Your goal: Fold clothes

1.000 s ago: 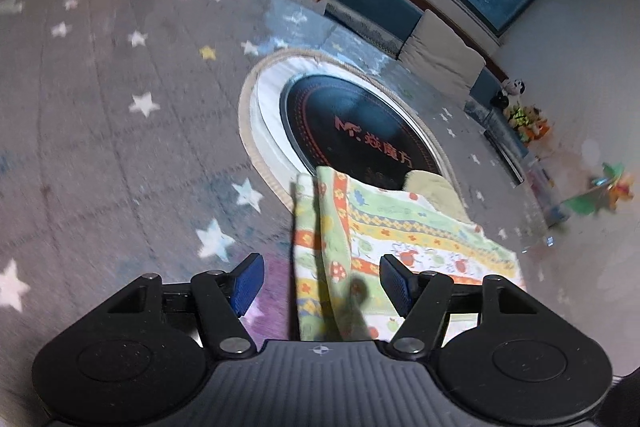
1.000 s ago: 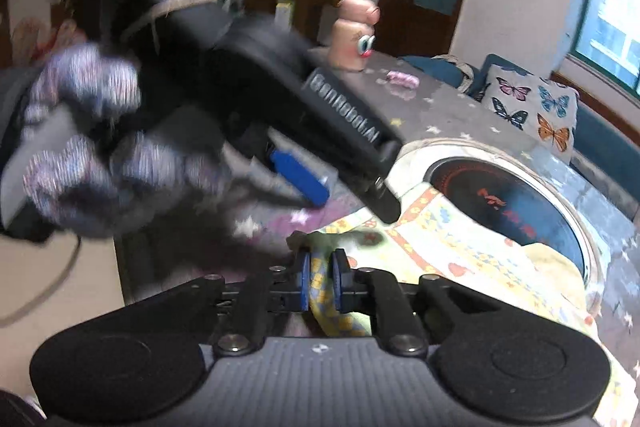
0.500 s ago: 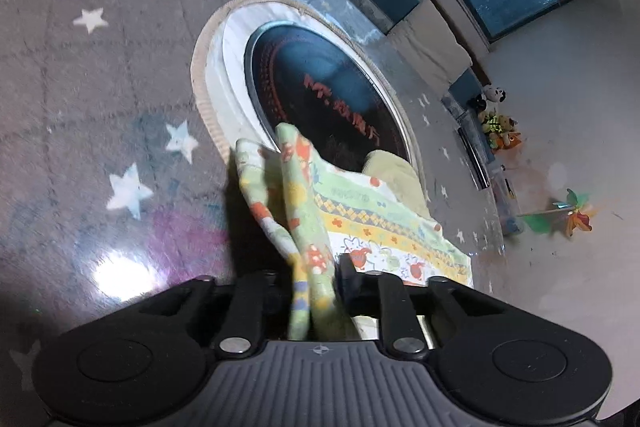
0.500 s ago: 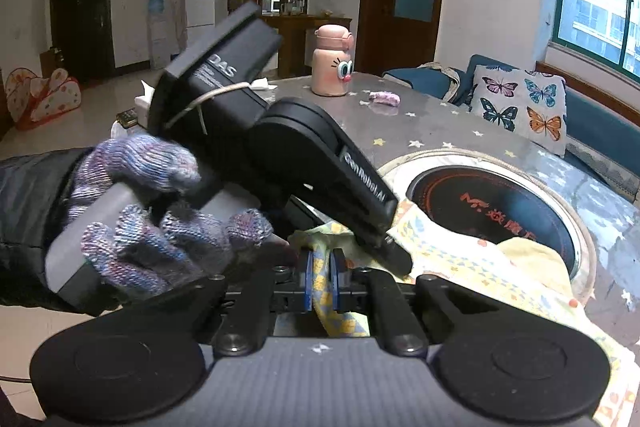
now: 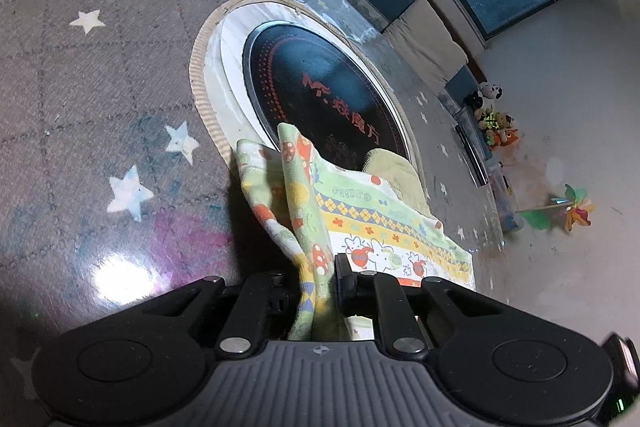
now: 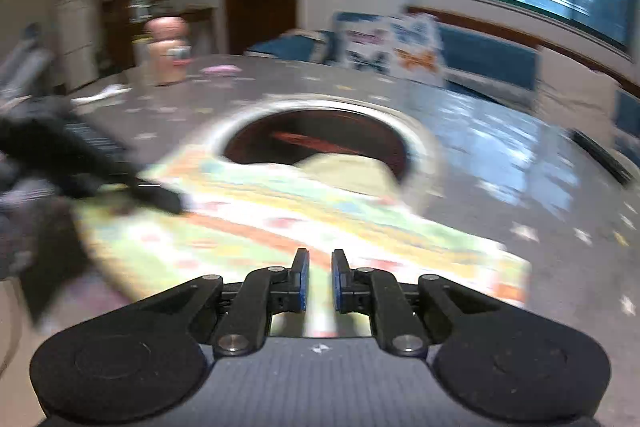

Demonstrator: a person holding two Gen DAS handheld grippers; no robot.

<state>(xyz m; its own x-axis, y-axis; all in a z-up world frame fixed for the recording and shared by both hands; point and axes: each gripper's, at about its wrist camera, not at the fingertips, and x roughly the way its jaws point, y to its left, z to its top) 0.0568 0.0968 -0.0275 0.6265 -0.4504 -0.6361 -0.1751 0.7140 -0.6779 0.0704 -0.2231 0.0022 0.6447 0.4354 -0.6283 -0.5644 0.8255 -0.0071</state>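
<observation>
Well over on the left, the left gripper [image 5: 318,267] has its fingers clenched on a bunched corner of a soft cotton garment [image 5: 384,227] banded in green, yellow and orange with small cartoon figures. That corner stands lifted off the grey star-patterned counter [image 5: 100,87] in a loose vertical fold. The rest of the garment lies flat on the counter, and its far edge with a pale yellow part laps onto the round black glass hob [image 5: 320,87] sunk into the middle.

To the right, the right gripper [image 6: 319,279] is heavily blurred. Its blue-padded fingers stand almost together, and a pale strip of the fabric seems to run between them, so they appear to be pinching the near edge, though the blur leaves some doubt.

The fabric looks light and limp. It will likely sag and crumple wherever it is unsupported, and slide easily over the glossy counter. It is probably best held at two corners of one edge, kept taut between the hands, so the fold falls straight rather than bunching.
</observation>
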